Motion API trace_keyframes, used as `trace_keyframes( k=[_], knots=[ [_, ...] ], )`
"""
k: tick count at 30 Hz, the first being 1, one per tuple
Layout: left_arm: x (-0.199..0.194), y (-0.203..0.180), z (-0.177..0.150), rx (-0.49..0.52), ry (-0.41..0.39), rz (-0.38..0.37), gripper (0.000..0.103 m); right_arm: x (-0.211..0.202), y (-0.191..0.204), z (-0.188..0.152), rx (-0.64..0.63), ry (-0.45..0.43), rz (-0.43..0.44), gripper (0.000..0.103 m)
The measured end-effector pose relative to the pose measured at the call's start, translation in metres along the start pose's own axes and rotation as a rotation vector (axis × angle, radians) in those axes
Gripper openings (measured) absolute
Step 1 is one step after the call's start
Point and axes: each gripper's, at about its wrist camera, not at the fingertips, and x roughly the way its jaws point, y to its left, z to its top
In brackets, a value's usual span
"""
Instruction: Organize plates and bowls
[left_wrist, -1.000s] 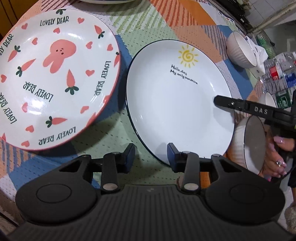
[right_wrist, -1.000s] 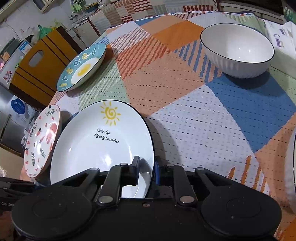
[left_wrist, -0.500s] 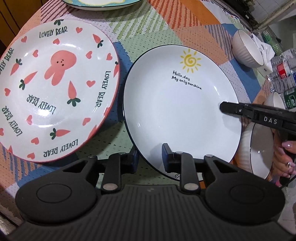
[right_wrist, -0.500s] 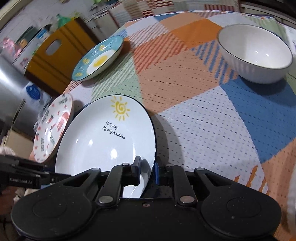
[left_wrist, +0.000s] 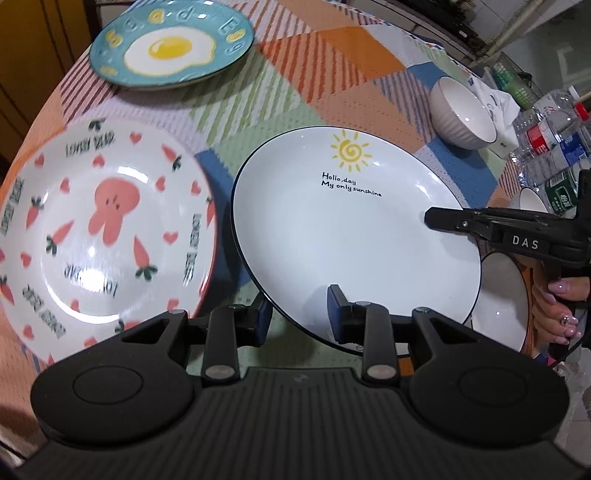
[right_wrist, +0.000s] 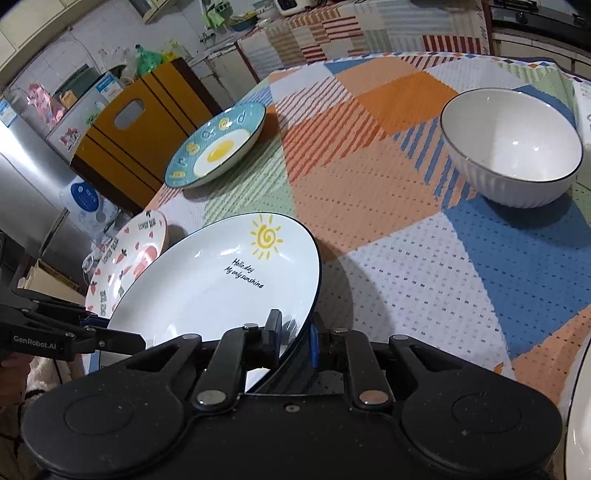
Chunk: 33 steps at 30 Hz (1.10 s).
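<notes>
A white sun plate (left_wrist: 354, 236) reading "Hollo, day My only sunshine" is lifted and tilted above the table. My right gripper (right_wrist: 295, 338) is shut on its rim (right_wrist: 306, 317). My left gripper (left_wrist: 300, 314) is open, its fingers straddling the plate's near-left rim without closing on it. The pink rabbit plate (left_wrist: 96, 229) lies left of it, also seen in the right wrist view (right_wrist: 129, 258). A blue fried-egg plate (left_wrist: 171, 46) lies at the far left (right_wrist: 218, 147). A white ribbed bowl (right_wrist: 511, 147) stands at the far right (left_wrist: 461, 114).
Another white bowl (left_wrist: 498, 299) sits under the sun plate's right edge by the hand. Water bottles (left_wrist: 554, 140) stand at the table's right. A yellow cabinet (right_wrist: 136, 122) and a fridge (right_wrist: 26, 192) stand beyond the table's left edge. The patchwork tablecloth (right_wrist: 388, 221) covers the table.
The sun plate has risen and tilted further in my right gripper. My left gripper drew back and slid its open fingers around the plate's near rim; the fried-egg plate came into view.
</notes>
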Motion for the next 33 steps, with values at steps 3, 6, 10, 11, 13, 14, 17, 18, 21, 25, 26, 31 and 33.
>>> trace_keyframes(
  k=[3,6,10,11,13,14,17,18,21,25,26,31,33],
  knots=[
    [-0.001,-0.005,0.014,0.045,-0.008,-0.008,0.029,-0.004,-0.004,0.003,0.011,-0.026,-0.009,0.019],
    [-0.005,-0.011,0.027,0.08,-0.038,-0.011,0.029,-0.01,-0.01,0.008,0.023,-0.054,-0.013,0.02],
    [-0.009,-0.018,0.043,0.119,-0.074,0.003,0.029,-0.016,-0.015,0.016,0.035,-0.101,-0.008,0.02],
    [-0.008,-0.018,0.047,0.124,-0.076,0.006,0.029,-0.015,-0.015,0.017,0.038,-0.11,-0.009,0.02],
    [-0.005,-0.018,0.056,0.139,-0.08,0.009,0.029,-0.015,-0.017,0.021,0.04,-0.122,-0.014,0.021],
    [-0.002,-0.018,0.06,0.148,-0.08,0.01,0.029,-0.015,-0.018,0.024,0.042,-0.127,-0.018,0.021],
    [0.007,-0.015,0.07,0.16,-0.07,0.008,0.029,-0.011,-0.021,0.029,0.047,-0.134,-0.032,0.021],
    [0.01,-0.014,0.074,0.161,-0.065,0.007,0.029,-0.009,-0.022,0.03,0.046,-0.133,-0.037,0.021],
    [0.017,-0.016,0.082,0.188,-0.06,0.023,0.029,-0.004,-0.024,0.033,0.04,-0.128,-0.055,0.021],
    [0.029,-0.016,0.093,0.2,-0.048,0.018,0.029,-0.001,-0.029,0.035,0.053,-0.132,-0.073,0.022],
    [0.032,-0.015,0.095,0.2,-0.045,0.015,0.029,0.0,-0.029,0.035,0.054,-0.134,-0.082,0.022],
    [0.049,-0.007,0.106,0.161,-0.046,-0.001,0.029,0.005,-0.028,0.035,0.038,-0.127,-0.138,0.024],
    [0.052,-0.002,0.107,0.136,-0.044,-0.003,0.029,0.007,-0.025,0.034,0.03,-0.117,-0.152,0.024]
  ],
)
